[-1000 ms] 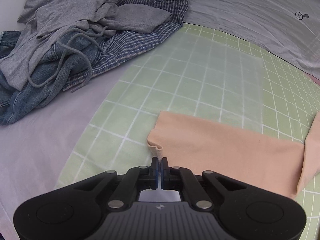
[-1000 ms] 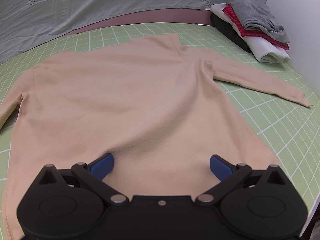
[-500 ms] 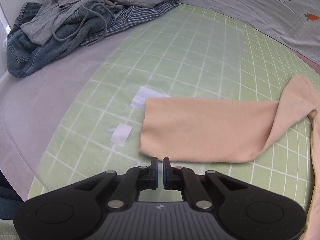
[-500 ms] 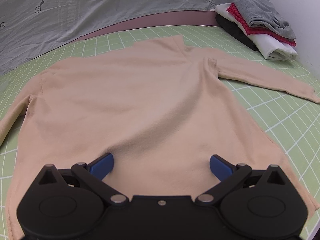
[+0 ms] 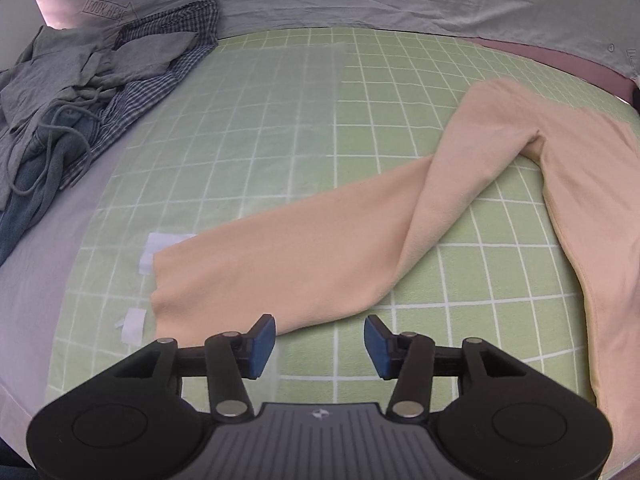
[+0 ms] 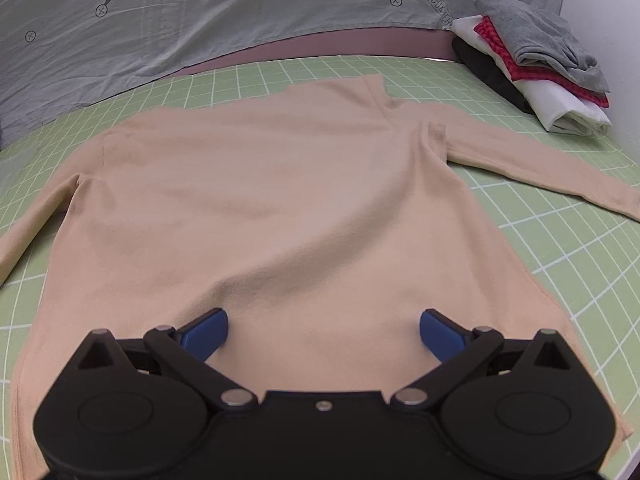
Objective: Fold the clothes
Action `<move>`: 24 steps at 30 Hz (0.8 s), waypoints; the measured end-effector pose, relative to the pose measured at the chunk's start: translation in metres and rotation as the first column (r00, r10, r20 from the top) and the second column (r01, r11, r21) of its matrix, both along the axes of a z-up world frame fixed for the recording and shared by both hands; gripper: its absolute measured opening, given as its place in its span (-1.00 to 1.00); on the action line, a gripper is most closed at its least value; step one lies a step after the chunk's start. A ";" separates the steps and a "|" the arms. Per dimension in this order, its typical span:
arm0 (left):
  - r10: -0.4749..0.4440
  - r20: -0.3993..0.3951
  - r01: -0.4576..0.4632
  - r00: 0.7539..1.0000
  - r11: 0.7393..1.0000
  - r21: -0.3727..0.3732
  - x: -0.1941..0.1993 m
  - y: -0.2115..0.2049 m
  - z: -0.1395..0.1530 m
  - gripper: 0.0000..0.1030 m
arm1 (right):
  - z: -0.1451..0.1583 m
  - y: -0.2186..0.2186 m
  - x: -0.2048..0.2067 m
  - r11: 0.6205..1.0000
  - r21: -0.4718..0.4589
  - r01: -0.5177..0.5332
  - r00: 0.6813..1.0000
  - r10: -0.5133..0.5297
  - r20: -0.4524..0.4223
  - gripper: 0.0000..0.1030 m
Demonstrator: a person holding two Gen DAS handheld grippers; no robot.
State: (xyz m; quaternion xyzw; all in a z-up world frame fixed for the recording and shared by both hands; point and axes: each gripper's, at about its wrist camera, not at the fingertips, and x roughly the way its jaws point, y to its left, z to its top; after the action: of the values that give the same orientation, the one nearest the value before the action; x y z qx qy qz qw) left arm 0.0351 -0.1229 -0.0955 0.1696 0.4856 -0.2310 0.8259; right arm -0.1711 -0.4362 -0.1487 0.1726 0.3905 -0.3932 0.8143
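A peach long-sleeved knit top (image 6: 272,208) lies flat with its sleeves out on the pale green cutting mat with a white grid (image 5: 256,128), not yet folded at all. Its left sleeve (image 5: 304,256) runs out across the mat in a bent line, cuff near two small white scraps of paper or tape (image 5: 136,322); the other sleeve (image 6: 540,176) stretches away on the far side. The left gripper (image 5: 320,344) hangs just short of that left sleeve, its jaws opening with nothing between them, only bare mat. The right gripper (image 6: 322,330) sits over the hem end of the top with its jaws spread wide, the cloth lying beneath them and not pinched.

I'd judge one garment as laid out and every fold on it still to come. A neat stack of folded clothes, grey over red-and-white over black (image 6: 540,68), looks like finished work; a loose heap of grey jersey, checked shirt and blue denim (image 5: 80,100) looks like what is left.

The mat lies on a pale lilac sheet (image 5: 44,288), seemingly a bed. Behind it is a grey sheet printed with carrots and small symbols (image 6: 200,20), and a white wall (image 6: 600,8) stands by the stack.
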 end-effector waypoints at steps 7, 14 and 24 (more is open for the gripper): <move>-0.027 -0.012 0.027 1.000 1.000 -0.006 0.005 -0.026 -0.011 -0.02 | 0.001 -0.006 -0.009 1.000 0.008 -0.012 1.000 0.012 -0.016 1.00; -0.025 -0.008 0.025 1.000 1.000 -0.014 0.008 -0.034 -0.018 -0.26 | -0.001 -0.019 -0.011 1.000 0.023 -0.001 1.000 0.002 -0.015 1.00; 0.080 -0.241 -0.151 0.967 0.944 -0.293 0.045 0.007 0.020 -0.94 | -0.002 -0.022 -0.006 1.000 0.023 0.005 1.000 -0.005 -0.006 1.00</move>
State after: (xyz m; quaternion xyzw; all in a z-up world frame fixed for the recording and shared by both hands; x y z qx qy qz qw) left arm 0.0800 -0.1161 -0.0760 -0.0177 0.5433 -0.2729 0.7938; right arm -0.1773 -0.4580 -0.1505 0.1816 0.3968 -0.3912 0.8103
